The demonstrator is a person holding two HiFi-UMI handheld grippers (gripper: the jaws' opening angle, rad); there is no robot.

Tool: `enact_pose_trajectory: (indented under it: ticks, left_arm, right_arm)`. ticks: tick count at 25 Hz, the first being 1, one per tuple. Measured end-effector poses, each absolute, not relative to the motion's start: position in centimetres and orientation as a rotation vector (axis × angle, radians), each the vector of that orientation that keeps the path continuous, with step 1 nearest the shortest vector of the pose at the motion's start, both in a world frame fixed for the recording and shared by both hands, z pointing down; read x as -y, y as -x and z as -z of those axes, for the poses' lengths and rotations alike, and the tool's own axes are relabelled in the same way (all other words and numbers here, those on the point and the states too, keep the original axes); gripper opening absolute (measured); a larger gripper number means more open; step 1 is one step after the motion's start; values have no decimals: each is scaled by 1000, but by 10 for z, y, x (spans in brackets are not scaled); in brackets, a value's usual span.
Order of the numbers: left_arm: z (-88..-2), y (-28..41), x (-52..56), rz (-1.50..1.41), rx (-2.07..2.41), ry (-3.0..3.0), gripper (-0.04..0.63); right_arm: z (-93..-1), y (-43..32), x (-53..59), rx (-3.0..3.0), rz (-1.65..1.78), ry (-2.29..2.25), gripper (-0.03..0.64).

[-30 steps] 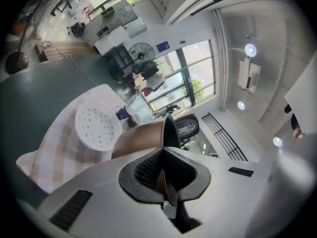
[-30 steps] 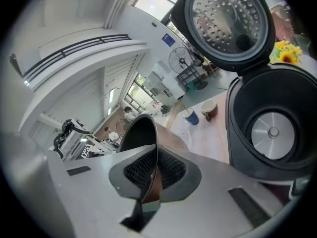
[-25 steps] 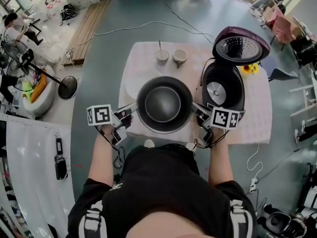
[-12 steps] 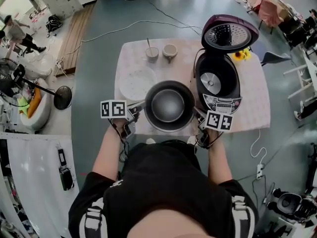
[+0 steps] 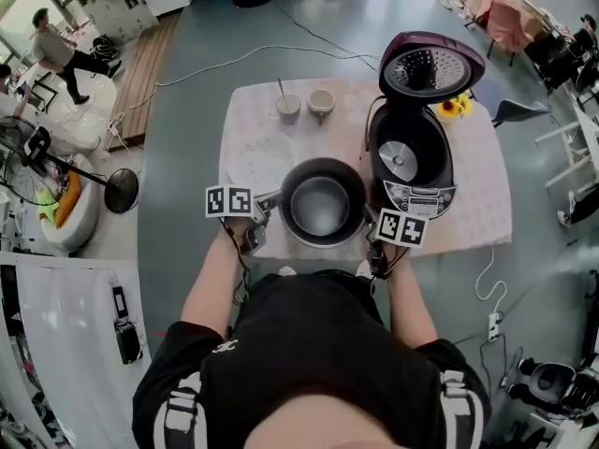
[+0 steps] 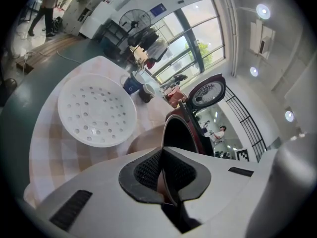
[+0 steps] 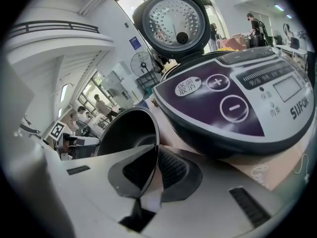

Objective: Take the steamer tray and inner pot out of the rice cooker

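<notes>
Clamping your left gripper (image 5: 270, 201) and right gripper (image 5: 369, 216) on opposite rims of the inner pot (image 5: 321, 206), centre frame, open rice cooker (image 5: 412, 162) at right

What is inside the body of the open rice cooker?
Inside the rice cooker only a round metal plate shows at the bottom. Its near inner wall is hidden behind the rim.

On your rice cooker (image 7: 233, 133), the white oval button (image 7: 187, 87) reads 保温 取消, with a circled plus sign (image 7: 216, 82) and minus sign (image 7: 234, 107) beside it. The brand name (image 7: 298, 108) at the panel's right looks like SUPOR, and you can't read the smaller print.
</notes>
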State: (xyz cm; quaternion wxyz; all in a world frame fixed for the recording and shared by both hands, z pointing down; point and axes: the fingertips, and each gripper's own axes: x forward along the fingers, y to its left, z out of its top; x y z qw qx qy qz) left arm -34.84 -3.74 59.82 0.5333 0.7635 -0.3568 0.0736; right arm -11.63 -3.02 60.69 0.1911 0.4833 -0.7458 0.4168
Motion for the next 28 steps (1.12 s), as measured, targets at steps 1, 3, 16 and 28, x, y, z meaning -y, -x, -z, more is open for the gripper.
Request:
enact_pose_trajectory:
  ticks: [1,3,16,28]
  left_arm:
    - [-599,348,40,-185,862,-1824,5]
    - [-600,346,46,-202,892,-1827,6]
    - [-605,343,58,-358,1134,-1994,11]
    - [-498,365,74,-274,1573,-2359,55]
  right_arm:
    - [-607,116,30,2089,-1155,-1371,21]
    - [-608,115,31,2074,-1105,-1410,23]
    - [-610,111,39,2027,-902,-1707,35]
    - [-482,111,49,2296,-357,-1879,35]
